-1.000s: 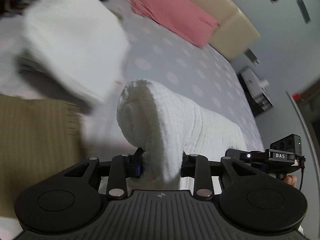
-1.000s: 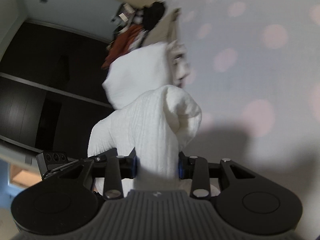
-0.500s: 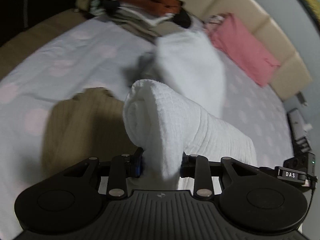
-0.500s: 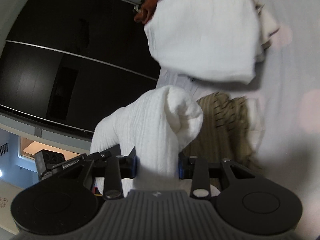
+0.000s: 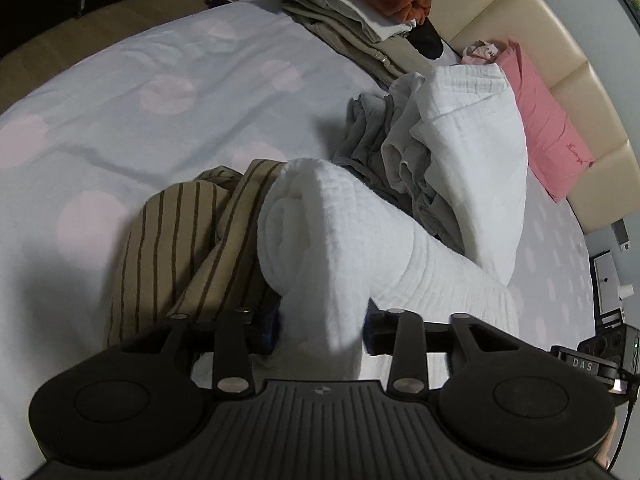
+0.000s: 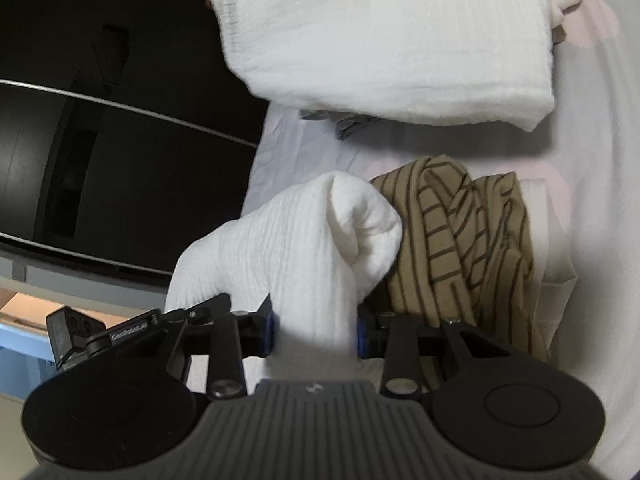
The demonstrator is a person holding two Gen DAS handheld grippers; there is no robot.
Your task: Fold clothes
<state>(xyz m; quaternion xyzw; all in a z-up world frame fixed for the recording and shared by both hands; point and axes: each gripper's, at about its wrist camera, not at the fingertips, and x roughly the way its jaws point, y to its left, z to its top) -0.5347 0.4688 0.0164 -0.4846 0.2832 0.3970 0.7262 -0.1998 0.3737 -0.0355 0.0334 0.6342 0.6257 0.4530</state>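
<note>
On the left of the bed, a polka-dot sheet [image 5: 168,92] lay bare, with a tan striped garment [image 5: 176,248] crumpled near its front edge. Just beside and above that garment, the left gripper [image 5: 322,330] had a bunched corner of a white waffle-weave cloth [image 5: 320,232] between its jaws, which were opening, the fabric no longer firmly pinched. The cloth ran rightward, draped over a heap of grey clothes [image 5: 372,136], toward a pink pillow [image 5: 548,120] by the headboard. In the right wrist view, the right gripper [image 6: 316,332] gripped another bunched corner of the same white cloth [image 6: 304,240], jaws narrowed onto the fabric, the striped garment [image 6: 460,232] just to its right. The step appeared to be laying the folded cloth down on the bed. Next, both jaws would likely need to let go and pull clear without dragging the fold.
</note>
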